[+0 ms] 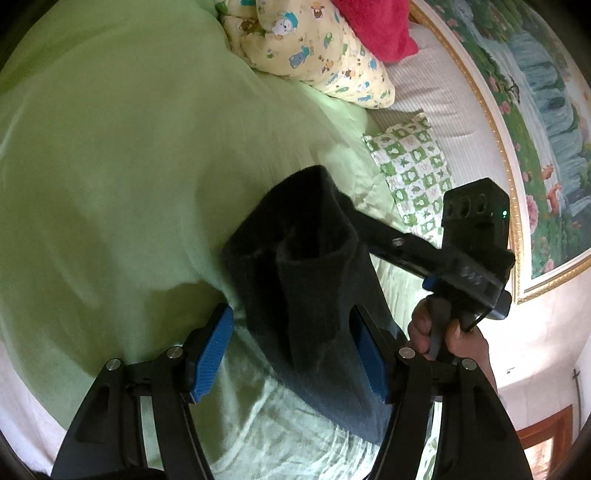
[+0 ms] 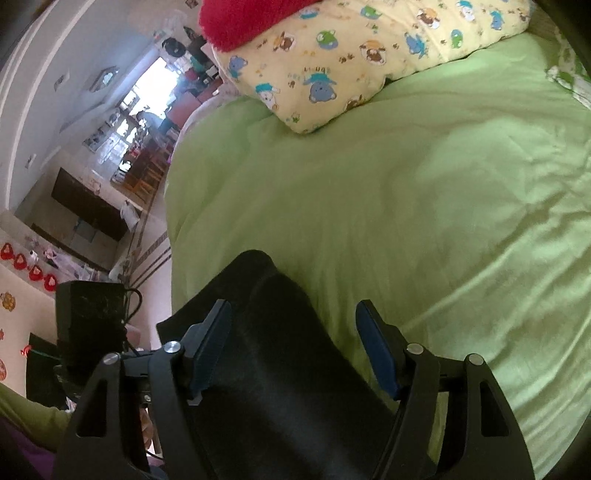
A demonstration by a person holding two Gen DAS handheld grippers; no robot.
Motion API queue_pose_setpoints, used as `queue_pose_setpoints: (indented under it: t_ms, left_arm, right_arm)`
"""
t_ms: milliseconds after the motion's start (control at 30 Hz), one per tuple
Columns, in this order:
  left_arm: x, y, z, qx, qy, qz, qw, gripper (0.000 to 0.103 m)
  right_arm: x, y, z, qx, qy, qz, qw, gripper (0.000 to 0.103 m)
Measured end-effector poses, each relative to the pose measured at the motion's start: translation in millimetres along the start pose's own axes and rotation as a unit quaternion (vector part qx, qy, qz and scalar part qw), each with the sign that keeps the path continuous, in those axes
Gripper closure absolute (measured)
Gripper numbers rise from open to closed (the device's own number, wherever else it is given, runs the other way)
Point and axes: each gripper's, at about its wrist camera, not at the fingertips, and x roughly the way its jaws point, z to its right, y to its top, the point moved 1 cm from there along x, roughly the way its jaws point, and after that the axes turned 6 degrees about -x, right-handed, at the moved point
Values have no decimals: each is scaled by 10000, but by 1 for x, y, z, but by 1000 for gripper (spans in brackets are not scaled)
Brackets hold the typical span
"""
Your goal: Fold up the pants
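Note:
The dark pants (image 1: pixel 306 280) lie bunched in a thick fold on the light green bedcover (image 1: pixel 129 166). My left gripper (image 1: pixel 291 354) is open around the fold: the cloth rests against the right-hand blue pad (image 1: pixel 369 358), and a clear gap shows at the left pad. In the right wrist view the pants (image 2: pixel 280 369) run up between the pads of my right gripper (image 2: pixel 293 350). It is open too, with the cloth beside its left pad and green cover showing before the right pad (image 2: pixel 376 350). A hand (image 1: pixel 443 332) holds the right gripper's body (image 1: pixel 472 258), and one finger (image 1: pixel 391 243) reaches into the fold.
A yellow cartoon-print pillow (image 1: pixel 314 48), a red cushion (image 1: pixel 373 26) and a green checked pillow (image 1: pixel 413 166) sit at the head of the bed. A framed mural (image 1: pixel 535 129) covers the wall. The bed's edge and the room floor (image 2: pixel 147 221) lie to the left in the right wrist view.

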Motion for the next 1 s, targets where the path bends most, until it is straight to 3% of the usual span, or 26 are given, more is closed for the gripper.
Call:
queue_pose_setpoints:
  t_ms: [133, 200, 333, 567, 833, 1000]
  left_arm:
    - [3, 4, -1, -119, 109, 115, 9998, 48]
    - [5, 3, 1, -8, 182, 122, 9998, 75]
    - [-1, 1, 11, 189, 168, 240, 9994, 77]
    - [-21, -10, 61, 764, -77, 428, 9961, 78]
    - [-27, -37, 124, 1299, -567, 235, 9896, 78]
    - [-19, -66, 164, 1776, -607, 74, 9822, 78]
  right_arm:
    - [9, 0, 1, 119, 111, 3, 9999, 65]
    - [6, -3, -2, 106, 59, 107, 9999, 70]
    - [-12, -11, -10, 102, 78, 374, 9992, 78]
    - [-68, -31, -24, 278, 184, 1190, 9923, 79]
    - [-142, -69, -27, 434, 142, 2001, 9787, 80]
    - [-180, -102, -16, 692, 91, 2458, 9668, 80]
